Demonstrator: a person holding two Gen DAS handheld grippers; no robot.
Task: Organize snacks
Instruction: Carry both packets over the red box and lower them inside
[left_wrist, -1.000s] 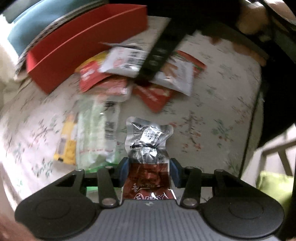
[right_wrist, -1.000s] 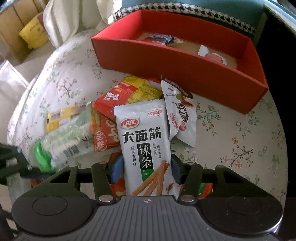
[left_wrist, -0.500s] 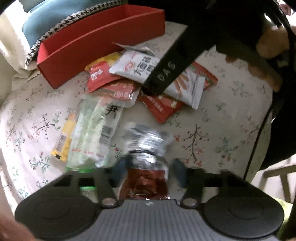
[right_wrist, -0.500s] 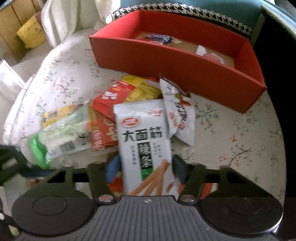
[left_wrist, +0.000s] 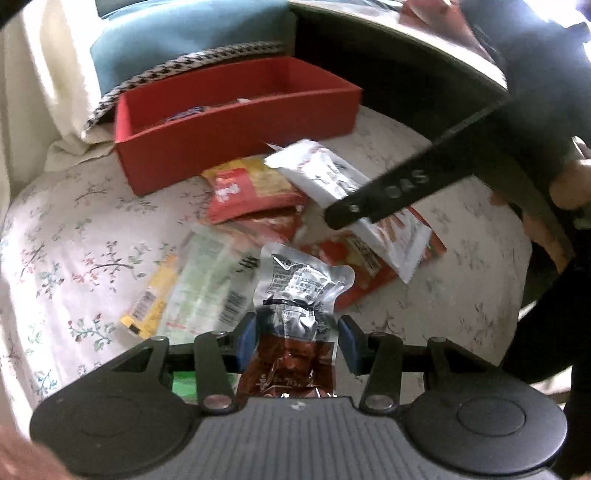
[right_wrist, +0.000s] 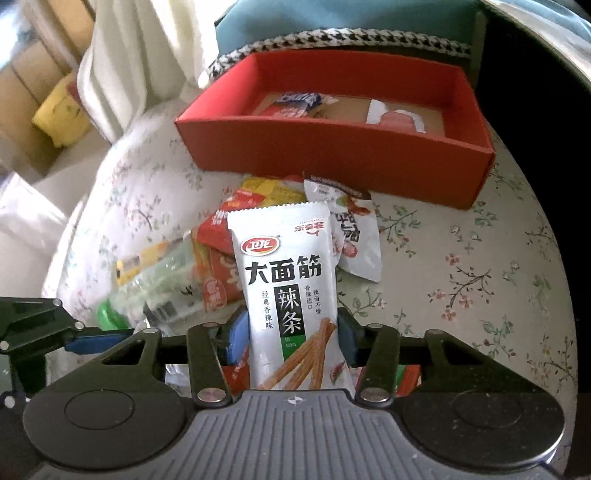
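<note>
Above the floral-cloth counter (right_wrist: 480, 266), the right gripper (right_wrist: 291, 338) has just been closing its fingers onto the tall white spicy-strip packet (right_wrist: 288, 280), whose long axis is pointing away toward the red cardboard box (right_wrist: 332, 147). The left gripper (left_wrist: 295, 341) is clamping a crinkled silver-and-brown foil pouch (left_wrist: 295, 295), also lengthwise toward the box.

One red box (right_wrist: 332, 155), two packets inside (right_wrist: 295, 103); two tongs (right_wrist: 291, 332); roughly eight snack packets (left_wrist: 255, 184) outside, overlaps blur count.
</note>
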